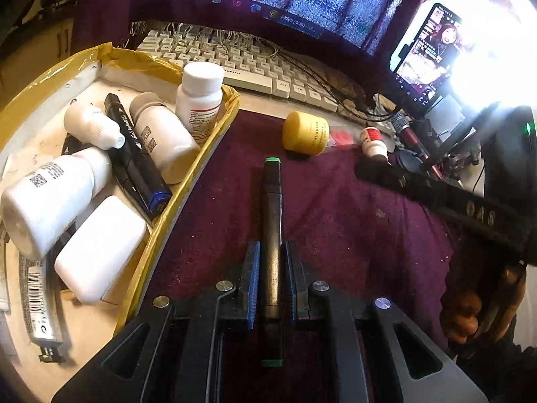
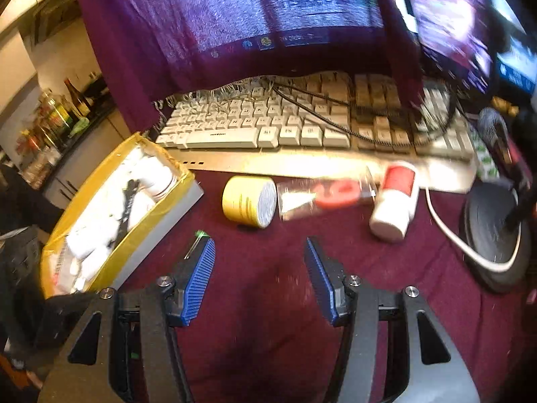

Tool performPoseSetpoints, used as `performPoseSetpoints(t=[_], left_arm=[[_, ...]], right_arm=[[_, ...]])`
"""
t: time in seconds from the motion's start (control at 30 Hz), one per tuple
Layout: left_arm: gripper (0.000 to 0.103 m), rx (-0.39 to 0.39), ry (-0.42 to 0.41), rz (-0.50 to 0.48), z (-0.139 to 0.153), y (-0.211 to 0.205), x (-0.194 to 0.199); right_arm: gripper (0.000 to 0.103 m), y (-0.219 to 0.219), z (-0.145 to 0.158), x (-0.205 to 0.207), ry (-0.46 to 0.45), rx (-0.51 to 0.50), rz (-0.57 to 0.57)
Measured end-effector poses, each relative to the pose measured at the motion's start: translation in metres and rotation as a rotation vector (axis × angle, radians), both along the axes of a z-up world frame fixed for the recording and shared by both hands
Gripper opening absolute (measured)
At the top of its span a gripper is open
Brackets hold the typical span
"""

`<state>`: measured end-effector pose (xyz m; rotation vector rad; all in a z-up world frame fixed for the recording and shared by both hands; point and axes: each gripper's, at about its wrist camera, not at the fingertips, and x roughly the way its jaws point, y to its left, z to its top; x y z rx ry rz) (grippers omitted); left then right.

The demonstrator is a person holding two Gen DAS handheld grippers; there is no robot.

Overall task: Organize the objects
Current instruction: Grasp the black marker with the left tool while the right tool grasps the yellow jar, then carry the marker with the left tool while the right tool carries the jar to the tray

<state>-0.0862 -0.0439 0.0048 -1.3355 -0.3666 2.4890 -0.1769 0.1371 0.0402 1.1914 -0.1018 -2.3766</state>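
Left claw (image 1: 272,268) clamped on a green-capped marker (image 1: 272,221), which juts ahead between the blue pads. Right claw (image 2: 260,262) agape, gripping nothing, over maroon cloth (image 2: 255,336). Left of both: yellow-taped box (image 1: 188,181) of white bottles. Ahead: yellow jar (image 2: 248,201), red-labelled bottle (image 2: 396,198), then keyboard (image 2: 302,117).

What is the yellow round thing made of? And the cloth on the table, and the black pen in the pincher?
Yellow jar: probably smooth plastic; it has an even, slightly glossy surface.
Table cloth: woven fabric, matte and a bit linty.
Green-capped marker, clamped in the left gripper: likely hard plastic, with a dull shine along the barrel.
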Motion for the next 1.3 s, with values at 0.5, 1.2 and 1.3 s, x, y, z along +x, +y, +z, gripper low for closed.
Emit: performPoseSetpoints(t=[0.5,1.2,1.3], left_arm=[[0.012,0.012,0.027,0.011,-0.003,-0.004,0.003],[0.012,-0.038,0.047,0.027,-0.001,-0.001,0.004],[0.012,-0.045,0.055,0.032,0.0,-0.001,0.008]], right_arm=[[0.032,-0.06,-0.009,-0.044,0.025,0.235,-0.016],[0.03,0.014,-0.016,0.011,0.009,-0.07,0.004],[0.03,0.016,-0.018,0.013,0.015,-0.078,0.006]])
